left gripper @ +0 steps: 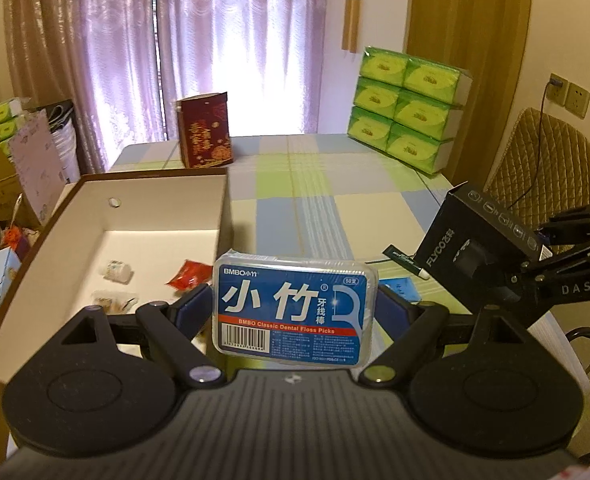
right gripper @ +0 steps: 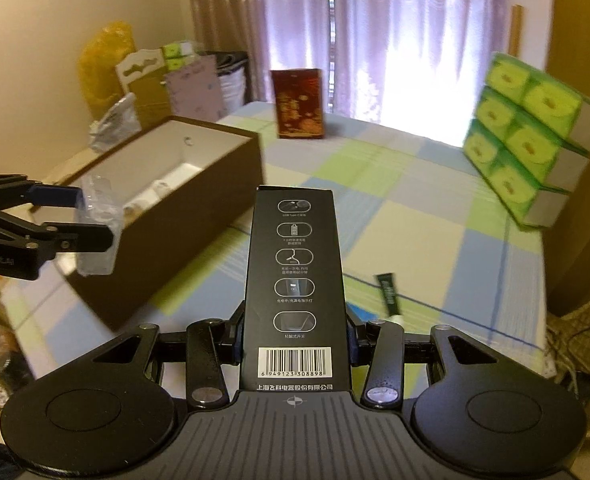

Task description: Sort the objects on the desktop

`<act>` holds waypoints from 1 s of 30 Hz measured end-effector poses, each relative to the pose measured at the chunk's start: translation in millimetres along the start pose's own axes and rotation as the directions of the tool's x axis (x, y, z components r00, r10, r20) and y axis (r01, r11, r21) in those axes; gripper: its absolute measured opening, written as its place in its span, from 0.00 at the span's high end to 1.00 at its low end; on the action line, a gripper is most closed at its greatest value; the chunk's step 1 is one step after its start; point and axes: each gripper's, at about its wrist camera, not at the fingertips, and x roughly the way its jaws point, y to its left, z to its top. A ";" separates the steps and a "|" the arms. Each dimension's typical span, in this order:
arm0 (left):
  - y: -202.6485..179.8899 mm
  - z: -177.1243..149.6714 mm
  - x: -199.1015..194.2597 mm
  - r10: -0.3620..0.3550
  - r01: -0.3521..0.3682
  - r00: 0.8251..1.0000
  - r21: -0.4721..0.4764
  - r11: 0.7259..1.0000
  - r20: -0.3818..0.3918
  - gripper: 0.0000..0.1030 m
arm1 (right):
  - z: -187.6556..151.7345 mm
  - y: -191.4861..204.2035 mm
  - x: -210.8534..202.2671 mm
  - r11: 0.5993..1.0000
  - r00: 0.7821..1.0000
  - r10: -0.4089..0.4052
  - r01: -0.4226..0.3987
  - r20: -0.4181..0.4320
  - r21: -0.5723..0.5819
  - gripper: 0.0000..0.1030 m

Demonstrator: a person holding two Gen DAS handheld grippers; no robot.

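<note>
Both grippers loaded, beside the open storage box.

Left wrist view: dental floss picks pack [left gripper: 293, 312], blue label facing the camera, clamped upright between the pads of the left gripper [left gripper: 295, 308]; it hangs just right of the brown cardboard box [left gripper: 223, 216], above the near corner. Box holds a small white bottle [left gripper: 116, 270], a red packet [left gripper: 187, 274] and a clear wrapped item. Advice: carry the pack left over the white interior and lower it before letting go, clear of the wall. Right gripper [left gripper: 507, 272] at frame right, closed on the black FLYCO carton [left gripper: 479, 236].

Right wrist view: FLYCO carton [right gripper: 295, 280], barcode nearest, pinched at its lower sides by the right gripper [right gripper: 295, 340]; held above the checked tablecloth [right gripper: 415, 208], right of the box [right gripper: 199, 208]. Dark tube [right gripper: 389, 294] lies on the cloth beyond.
</note>
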 end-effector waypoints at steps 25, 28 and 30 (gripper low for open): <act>132.0 2.1 -43.1 0.139 -0.137 0.988 -0.038 0.990 0.060 0.19 | 82.0 139.0 48.5 0.984 0.977 0.171 -0.162 0.125 -0.080 0.60; 149.1 9.3 -37.1 0.151 -0.150 0.986 -0.022 0.988 0.068 0.19 | 97.3 154.9 63.4 0.985 0.976 0.166 -0.157 0.137 -0.076 0.60; 160.3 12.7 -32.5 0.152 -0.152 0.986 -0.016 0.988 0.071 0.19 | 105.5 164.2 75.5 0.986 0.978 0.159 -0.151 0.133 -0.070 0.60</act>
